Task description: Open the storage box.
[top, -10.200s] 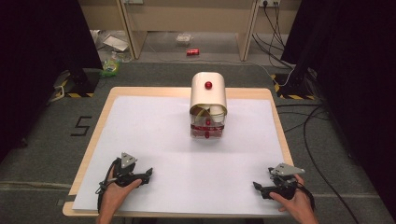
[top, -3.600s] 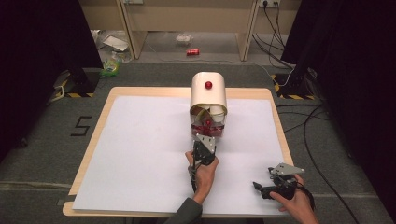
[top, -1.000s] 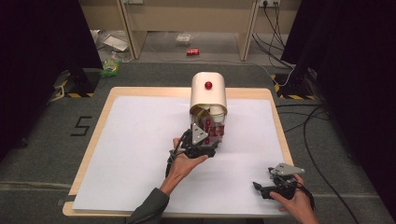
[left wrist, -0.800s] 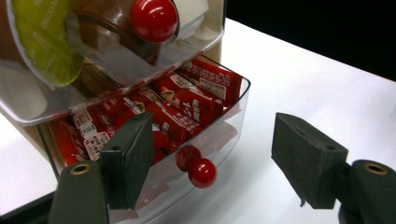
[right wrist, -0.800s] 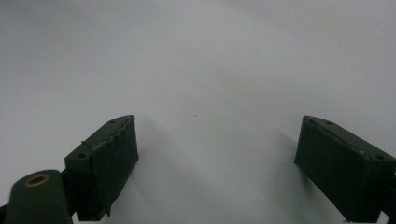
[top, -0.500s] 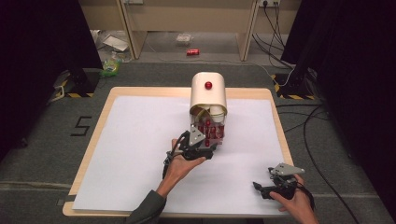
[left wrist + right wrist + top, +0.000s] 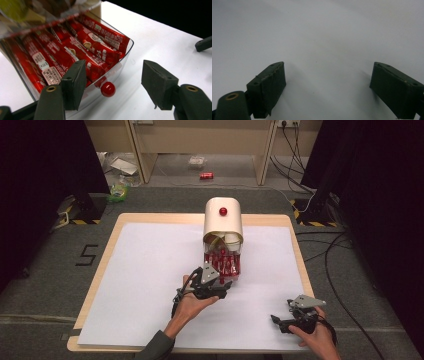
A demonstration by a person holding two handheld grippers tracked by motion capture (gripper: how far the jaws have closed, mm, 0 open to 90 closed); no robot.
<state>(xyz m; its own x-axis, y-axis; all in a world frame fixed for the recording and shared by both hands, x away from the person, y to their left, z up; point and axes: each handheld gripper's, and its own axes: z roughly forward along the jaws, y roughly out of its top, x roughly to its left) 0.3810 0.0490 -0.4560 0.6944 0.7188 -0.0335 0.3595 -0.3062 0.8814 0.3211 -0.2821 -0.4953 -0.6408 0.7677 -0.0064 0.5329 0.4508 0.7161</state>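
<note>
Since the start the left gripper point(image 7: 113, 87) has come up from the lower left, its jaws just closing but still apart around the red knob point(image 7: 108, 89) on the clear drawer point(image 7: 122, 65), nothing held yet.

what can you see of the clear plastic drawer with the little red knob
The clear plastic drawer stands pulled out at the front of the cream round-topped dispenser box, resting on the white sheet. Its rounded front wall carries a small glossy red ball knob. Inside lie red foil snack packets packed side by side with white labels. The left gripper has its fingers either side of the knob, not pressing it; its jaws have just been closing.
</note>
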